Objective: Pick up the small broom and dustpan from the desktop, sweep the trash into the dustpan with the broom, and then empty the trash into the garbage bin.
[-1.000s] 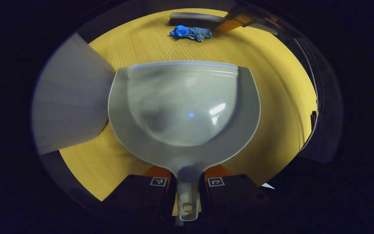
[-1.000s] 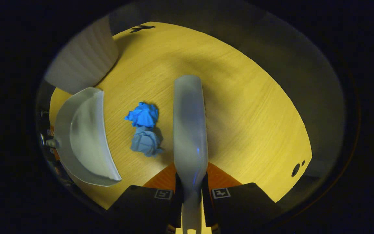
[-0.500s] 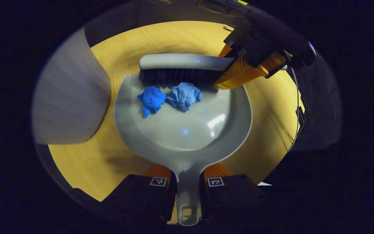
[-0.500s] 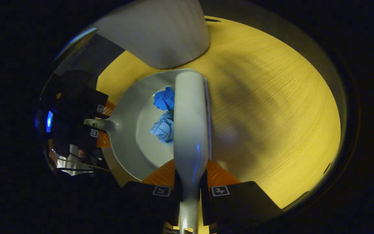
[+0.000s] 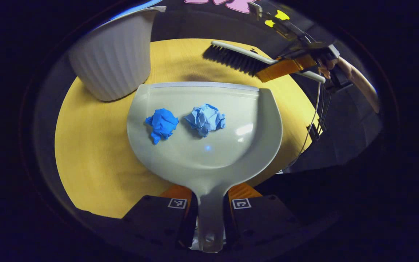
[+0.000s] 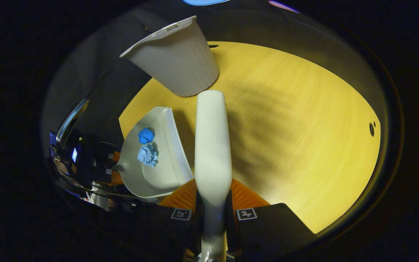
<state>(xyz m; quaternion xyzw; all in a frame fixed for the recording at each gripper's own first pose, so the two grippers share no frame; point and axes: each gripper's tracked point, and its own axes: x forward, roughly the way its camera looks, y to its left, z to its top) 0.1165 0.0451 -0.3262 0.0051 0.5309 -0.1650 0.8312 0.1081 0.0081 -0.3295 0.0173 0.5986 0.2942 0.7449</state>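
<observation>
Trash wads (image 5: 186, 122) sat in dustpan (image 5: 256, 145), left gripper (image 5: 209, 218) pinching its handle; 0.5 s earlier broom (image 5: 236, 60) was at the lip, since lifted away w/ right gripper (image 6: 213, 218) clamped on it. Sweep looked done; garbage bin (image 5: 115, 58) stood just beside, on tabletop (image 5: 93, 153).

Dustpan (image 5: 209, 153) smooth glossy grey plastic, with highlights on its inner surface. Two trash wads (image 5: 205, 119) crumpled paper-like, matt, wrinkled. Broom (image 5: 264, 63) smooth plastic back, dark stiff bristles (image 5: 231, 60). Garbage bin (image 5: 113, 54) ribbed white plastic, matt-looking. Desktop (image 5: 93, 153) wood-grain, smooth, low sheen.
</observation>
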